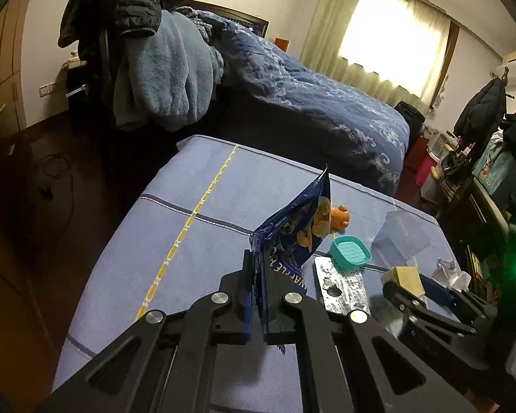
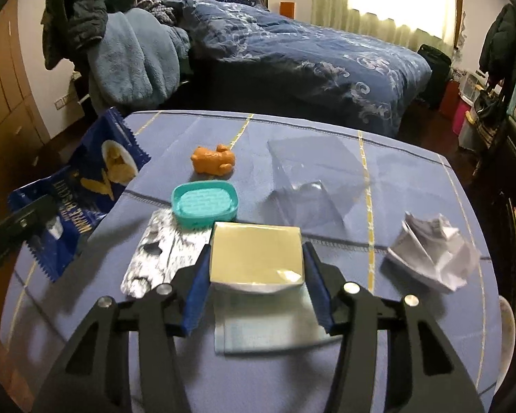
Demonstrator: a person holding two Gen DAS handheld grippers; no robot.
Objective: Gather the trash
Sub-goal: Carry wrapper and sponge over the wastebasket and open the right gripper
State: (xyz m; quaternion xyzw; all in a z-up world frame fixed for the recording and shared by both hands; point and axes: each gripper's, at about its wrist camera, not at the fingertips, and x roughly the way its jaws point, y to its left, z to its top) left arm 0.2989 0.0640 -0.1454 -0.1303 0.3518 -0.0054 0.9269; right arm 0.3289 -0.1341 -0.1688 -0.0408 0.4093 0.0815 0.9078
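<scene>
The left gripper (image 1: 258, 296) has its fingers (image 1: 246, 285) clamped together on the lower edge of one dark blue snack wrapper (image 1: 292, 230), which stands lifted clear of the bench (image 1: 175, 206) near that bench's left edge. The right gripper (image 2: 258, 285) has its fingers (image 2: 197, 292) part way apart, one on each side of a single small cream-coloured box (image 2: 258, 254); whether the pads press on its sides cannot be told. The box sits on the near middle of the bench, on its blue checked cloth. Just left of the box lies one flat silver foil sheet (image 2: 158, 251), and touching the foil's far end is one teal oval lid (image 2: 204, 203). Farther off lies one orange toy figure (image 2: 213, 161). Right of the lid rests one clear plastic shell (image 2: 313, 179), and near the right edge lies one crumpled white paper (image 2: 433, 251). Bare cloth stretches along the far edge and the near right corner, leaving room around the paper. Beyond the far edge a dark gap separates the bench from a bed (image 2: 309, 44) with a blue quilt. Both grippers tilt downward toward the cloth, the left one raised beside the bench's left edge.
</scene>
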